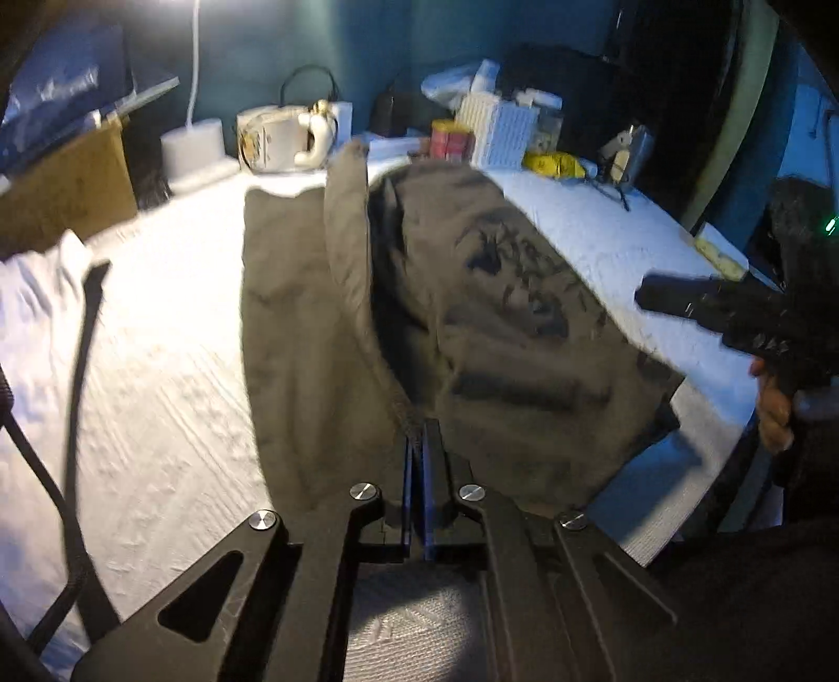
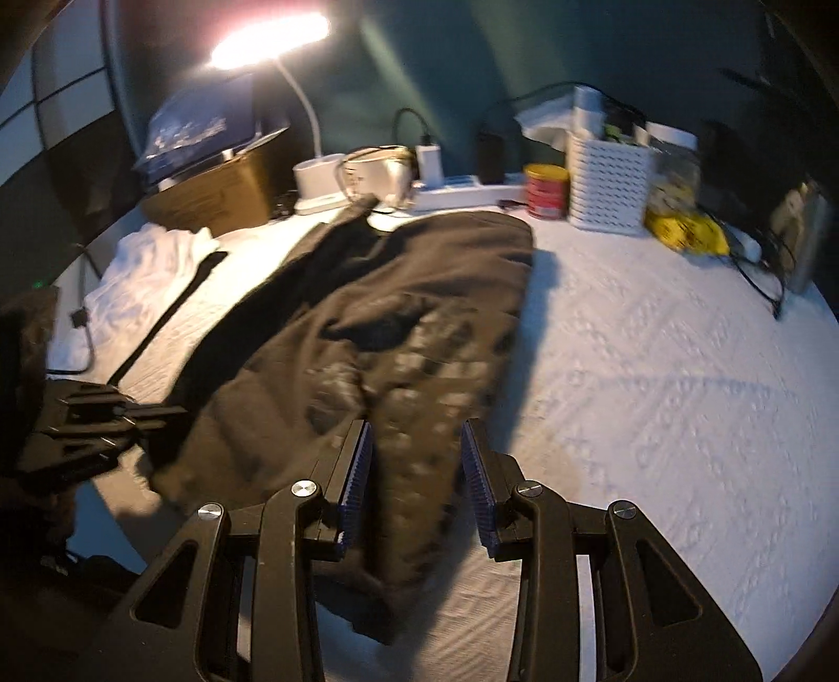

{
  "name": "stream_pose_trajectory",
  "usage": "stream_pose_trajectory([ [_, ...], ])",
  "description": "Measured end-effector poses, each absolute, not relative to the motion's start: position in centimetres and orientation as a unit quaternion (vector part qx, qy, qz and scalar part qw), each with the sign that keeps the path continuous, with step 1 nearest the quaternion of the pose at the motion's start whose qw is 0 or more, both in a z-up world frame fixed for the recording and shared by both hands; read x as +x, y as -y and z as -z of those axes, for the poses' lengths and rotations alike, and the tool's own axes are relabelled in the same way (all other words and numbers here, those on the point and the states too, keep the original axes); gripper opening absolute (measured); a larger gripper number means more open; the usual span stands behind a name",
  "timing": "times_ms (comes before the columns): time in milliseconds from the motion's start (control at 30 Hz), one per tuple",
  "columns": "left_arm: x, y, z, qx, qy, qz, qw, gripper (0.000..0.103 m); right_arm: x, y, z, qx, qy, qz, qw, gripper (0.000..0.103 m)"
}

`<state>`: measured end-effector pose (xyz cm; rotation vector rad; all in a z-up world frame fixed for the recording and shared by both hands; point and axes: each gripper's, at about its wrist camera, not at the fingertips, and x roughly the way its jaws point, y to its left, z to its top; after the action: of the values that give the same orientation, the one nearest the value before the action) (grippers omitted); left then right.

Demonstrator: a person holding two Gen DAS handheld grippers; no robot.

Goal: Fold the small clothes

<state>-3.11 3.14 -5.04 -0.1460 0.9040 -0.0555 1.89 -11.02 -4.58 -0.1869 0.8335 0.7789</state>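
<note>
The olive-brown printed garment (image 1: 472,315) lies along the middle of the white-covered table (image 1: 157,367), one long edge lifted and turned over on itself. The left hand-held gripper (image 1: 419,446) is pinched closed on a near fold of that cloth. The right hand-held gripper (image 2: 417,472) has its jaws apart with a hanging ridge of the garment between them; the ribbed pads (image 2: 356,472) seem clear of the fabric, though blur makes this uncertain.

The main risk is an uneven fold: with only one firm pinch, the lifted flap could sag or twist and bunch at the near edge. A thin pinch may also slip free.

At the far side stand a red can (image 2: 545,189), a white perforated basket (image 2: 611,183), yellow packets (image 2: 681,231), a lamp (image 2: 272,36) and trailing cables (image 2: 760,273). A black strap (image 2: 173,309) lies on the left, close enough to catch under the cloth.
</note>
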Motion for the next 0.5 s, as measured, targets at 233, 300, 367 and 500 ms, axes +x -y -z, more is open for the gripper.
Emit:
stream_pose_trajectory([
  [233, -2.9, -6.8, 3.4, -0.064, -0.43, -0.025, 0.9, 0.001, 1.4, 10.5, 6.1, -0.106, -0.41, -0.376, 0.824, 0.038],
  [300, -2.7, -7.0, 4.0, -0.066, -0.44, -0.025, 0.895, 0.001, 1.1, 10.3, 6.9, -0.112, -0.419, -0.379, 0.818, 0.038],
  [367, -2.7, -6.8, 4.8, -0.065, -0.453, -0.019, 0.889, 0.001, 0.6, 10.1, 7.7, -0.12, -0.428, -0.378, 0.812, 0.038],
  [500, -3.2, -7.0, 6.4, -0.073, -0.478, -0.013, 0.875, 0.002, 0.0, 9.9, 8.6, -0.128, -0.435, -0.375, 0.809, 0.038],
])
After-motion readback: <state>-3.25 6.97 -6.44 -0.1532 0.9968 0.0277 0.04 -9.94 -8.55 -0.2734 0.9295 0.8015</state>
